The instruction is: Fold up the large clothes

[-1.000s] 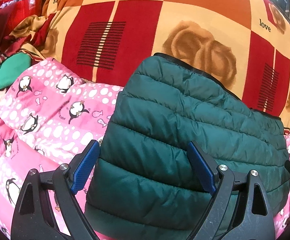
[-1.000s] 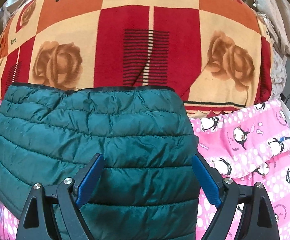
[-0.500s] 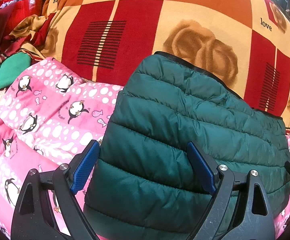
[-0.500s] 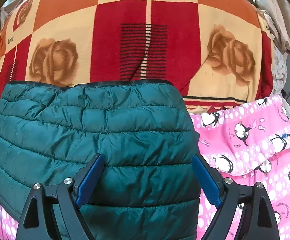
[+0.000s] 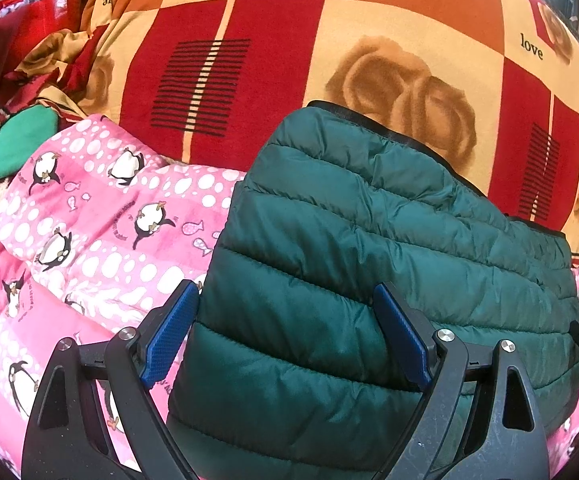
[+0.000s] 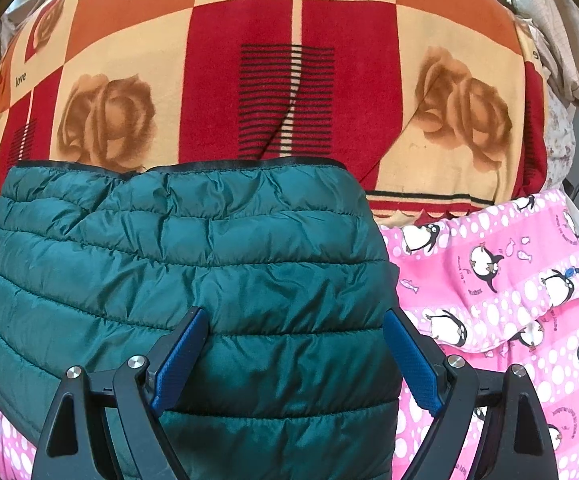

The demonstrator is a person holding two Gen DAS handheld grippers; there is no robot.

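Item under inspection: one green quilted jacket (image 5: pixel 389 240), lying on a pink quilt (image 5: pixel 89 248) with a penguin print. Behind both rises a red, orange and cream blanket (image 5: pixel 289 40) with rose motifs.

Location. The jacket lies on the quilt. Its far, black-bound edge reaches the near edge of the blanket and, in the right view, overlaps it. In the left view pink quilt shows to the jacket's left; in the right view (image 6: pixel 209 260) it shows to the right (image 6: pixel 489 280).

Condition. The jacket appears as a compact, puffy block with rounded sides and no sleeve showing. Judged from this, it is already folded at least once. Sleeves are presumably tucked under; this cannot be confirmed.

Orientation. The bound edge points away, toward the blanket. The quilting seams run side to side. The long axis appears to run the same way, across both views; the near end is hidden behind the grippers, so this is a judgement.

Grippers. The left gripper (image 5: pixel 285 336) stands with fingers wide apart above the jacket's left part, gripping nothing. The right gripper (image 6: pixel 297 360) likewise stands wide apart over the right part, gripping nothing. Whether any pad brushes the fabric cannot be told.

Step in hand. Judged as a pause between folds, or the end of folding.

Next move, if another fold is wanted: pinch the two near corners and carry them to the bound edge. The slick, springy fill will likely resist and spring open.
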